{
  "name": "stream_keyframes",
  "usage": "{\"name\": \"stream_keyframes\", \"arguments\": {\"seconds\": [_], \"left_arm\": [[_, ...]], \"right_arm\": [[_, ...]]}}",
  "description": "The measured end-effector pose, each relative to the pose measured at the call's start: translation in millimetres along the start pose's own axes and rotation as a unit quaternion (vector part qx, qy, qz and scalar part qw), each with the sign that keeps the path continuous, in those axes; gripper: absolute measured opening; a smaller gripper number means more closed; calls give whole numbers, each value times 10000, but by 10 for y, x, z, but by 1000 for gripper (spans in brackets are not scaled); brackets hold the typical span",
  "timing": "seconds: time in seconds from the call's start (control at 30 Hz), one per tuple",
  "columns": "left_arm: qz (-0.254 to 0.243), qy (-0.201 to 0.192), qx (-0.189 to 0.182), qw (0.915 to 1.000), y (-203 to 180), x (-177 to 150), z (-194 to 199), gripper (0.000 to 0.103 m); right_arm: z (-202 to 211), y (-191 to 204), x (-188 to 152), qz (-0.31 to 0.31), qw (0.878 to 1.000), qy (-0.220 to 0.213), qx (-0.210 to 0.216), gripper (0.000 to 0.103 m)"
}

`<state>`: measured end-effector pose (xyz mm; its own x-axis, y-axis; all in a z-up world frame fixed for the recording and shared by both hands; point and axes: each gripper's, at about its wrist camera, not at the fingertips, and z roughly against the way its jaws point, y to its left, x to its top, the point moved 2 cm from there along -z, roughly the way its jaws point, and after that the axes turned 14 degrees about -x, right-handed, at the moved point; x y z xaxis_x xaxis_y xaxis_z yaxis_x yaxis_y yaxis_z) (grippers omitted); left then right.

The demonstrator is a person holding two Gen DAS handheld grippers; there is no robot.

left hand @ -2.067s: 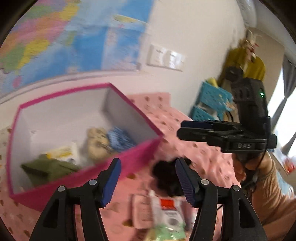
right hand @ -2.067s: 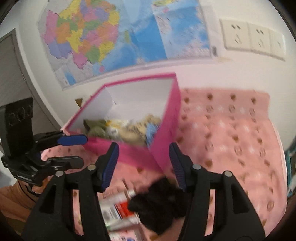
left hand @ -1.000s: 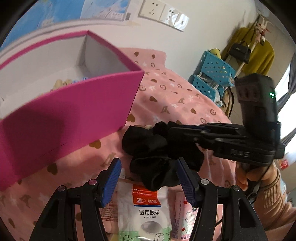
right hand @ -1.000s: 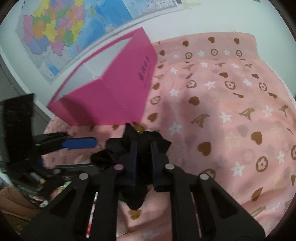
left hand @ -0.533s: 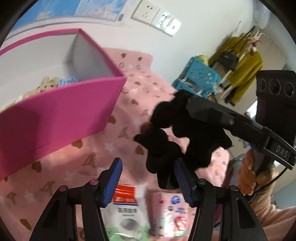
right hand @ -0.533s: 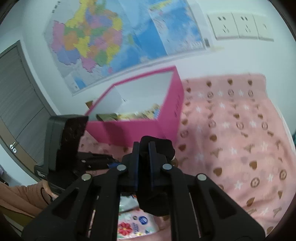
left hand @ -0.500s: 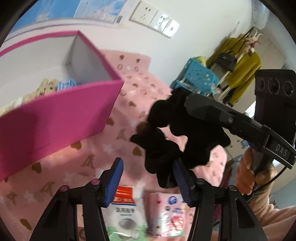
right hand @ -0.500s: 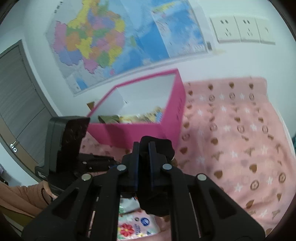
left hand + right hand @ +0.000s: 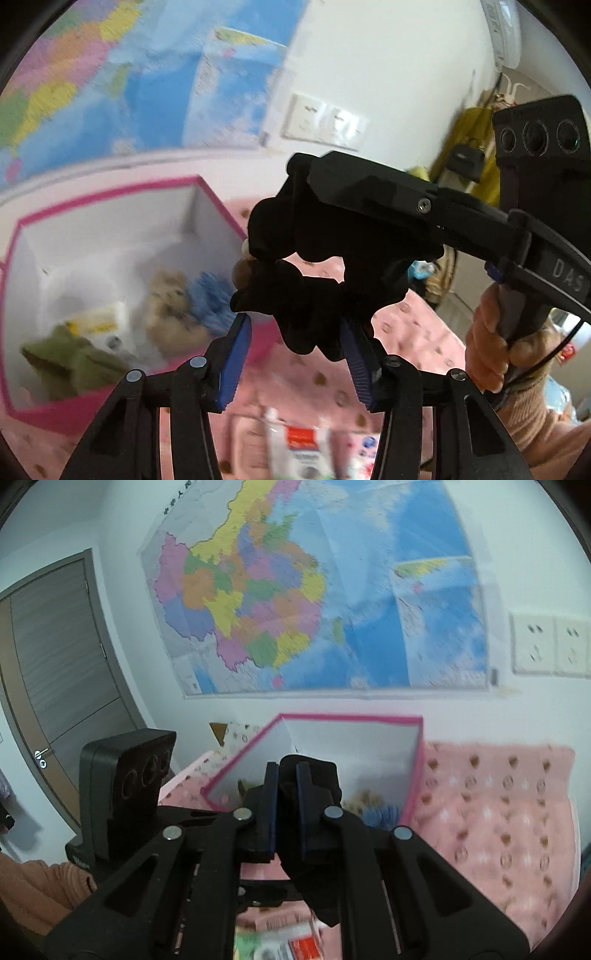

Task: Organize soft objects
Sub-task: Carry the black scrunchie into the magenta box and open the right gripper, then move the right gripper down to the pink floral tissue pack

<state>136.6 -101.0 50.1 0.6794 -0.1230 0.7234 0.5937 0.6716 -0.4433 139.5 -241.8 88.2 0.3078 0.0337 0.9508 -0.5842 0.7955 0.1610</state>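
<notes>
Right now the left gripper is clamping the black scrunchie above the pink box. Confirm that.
Wrong gripper. The right gripper is shut on the black scrunchie; the left gripper is open and empty, as the left wrist view shows. The pink box does lie below.
</notes>
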Motion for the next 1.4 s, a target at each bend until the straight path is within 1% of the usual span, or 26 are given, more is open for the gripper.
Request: {"name": "stream_keyframes", "arguments": {"seconds": [0.07,0.13,0.17,0.23,0.27,0.3,0.37,0.43,0.5,0.53,0.63,0.77,0.87,1.0,1.07,1.13,1.23,1.33,1.4], "left_arm": [[26,-53,192,9998,89,81,10,49],[129,-68,431,9990,263,149,13,49],[189,-66,466,9987,325,164,25,49],[295,-41,619,9976,430,203,-17,49],[327,-2,755,9966,514,216,-42,49],[359,31,811,9961,560,221,-68,49],[472,136,908,9947,678,201,-160,49],[595,222,998,9930,791,170,-247,48],[669,246,1033,9921,843,122,-266,48],[699,237,1055,9917,862,103,-266,48],[647,167,1109,9916,871,78,-222,48],[556,27,1082,9926,786,46,-112,48],[424,-76,1041,9936,664,-11,26,49],[257,-181,865,9958,481,-82,172,51],[194,-211,761,9967,393,-134,237,53],[77,-224,649,9976,278,-214,311,54],[-1,-153,474,9988,151,-360,354,56],[-15,28,324,9995,57,-545,327,56],[-42,160,256,9995,-1,-679,287,56]], "right_arm": [[-120,-3,70,30,10000,-2,-12,10],[-305,-51,119,-38,10000,78,14,10],[-377,-78,122,-72,9999,119,20,10],[-579,-135,103,-106,9996,249,-15,10],[-644,-166,90,-144,9994,310,-18,10],[-776,-222,45,-228,9986,470,33,10],[-933,-291,-30,-306,9976,626,0,11],[-1136,-377,-141,-329,9946,966,-183,17],[-1217,-424,-230,-203,9919,1109,-578,19],[-1210,-433,-249,-182,9916,1118,-633,20],[-1073,-453,-250,-135,9921,947,-807,30],[-825,-431,-249,-187,9935,854,-736,31],[-605,-385,-283,-263,9943,853,-584,31],[-268,-322,-374,-371,9953,816,-377,33],[-129,-293,-433,-435,9954,814,-240,39],[-9,-261,-518,-441,9953,835,-203,42],[113,-234,-676,-468,9939,999,-85,43],[189,-218,-920,-471,9909,1251,-144,44],[215,-211,-1102,-440,9879,1474,-191,50]]}}
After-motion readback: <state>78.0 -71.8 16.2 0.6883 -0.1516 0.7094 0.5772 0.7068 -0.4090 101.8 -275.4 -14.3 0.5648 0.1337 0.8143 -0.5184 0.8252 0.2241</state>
